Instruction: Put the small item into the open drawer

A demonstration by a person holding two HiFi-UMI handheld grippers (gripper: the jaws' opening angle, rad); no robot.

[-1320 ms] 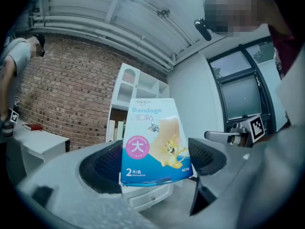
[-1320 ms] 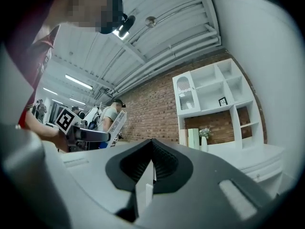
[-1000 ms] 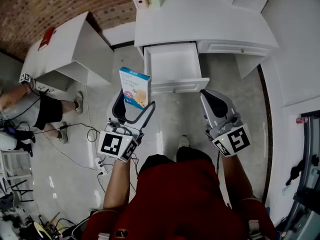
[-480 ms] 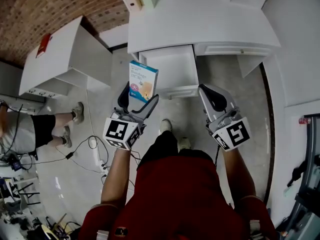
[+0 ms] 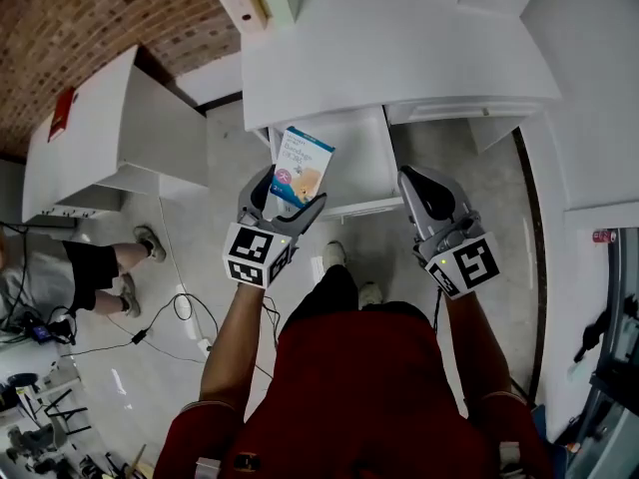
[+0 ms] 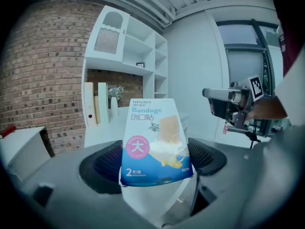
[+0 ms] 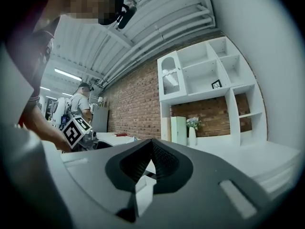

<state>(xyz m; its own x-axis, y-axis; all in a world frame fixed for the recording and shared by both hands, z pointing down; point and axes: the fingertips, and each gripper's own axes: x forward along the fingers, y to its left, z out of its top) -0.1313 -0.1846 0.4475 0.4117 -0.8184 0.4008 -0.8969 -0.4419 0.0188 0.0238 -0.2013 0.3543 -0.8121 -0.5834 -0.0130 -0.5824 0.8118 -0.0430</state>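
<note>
One person stood before the white tabletop [image 5: 399, 48] with two grippers, one in each hand; the left gripper [image 5: 292, 190] held the single small item, a blue-and-white bandage box [image 5: 302, 168], its jaws pinching the box at its lower part from either side, so that the box stood upright with its printed face toward the gripper's camera [image 6: 155, 142]; seen from above, the box hung at the left front corner of the one open drawer [image 5: 364, 208], just over its edge, and I could not tell whether it was already within the walls; the drawer showed white and bare inside. The right gripper [image 5: 427, 196] was off to the right of the drawer front, apart from it, with its jaws pressed together and nothing between them [image 7: 151, 163]. Two shoes [image 5: 334, 255] of the person showed on the pale floor below the grippers. A second white desk [image 5: 90, 138] stood to the left with one red thing [image 5: 62, 114] on top; beside it were another person's legs [image 5: 100, 267] and loose cables [image 5: 190, 312] on the floor.
</note>
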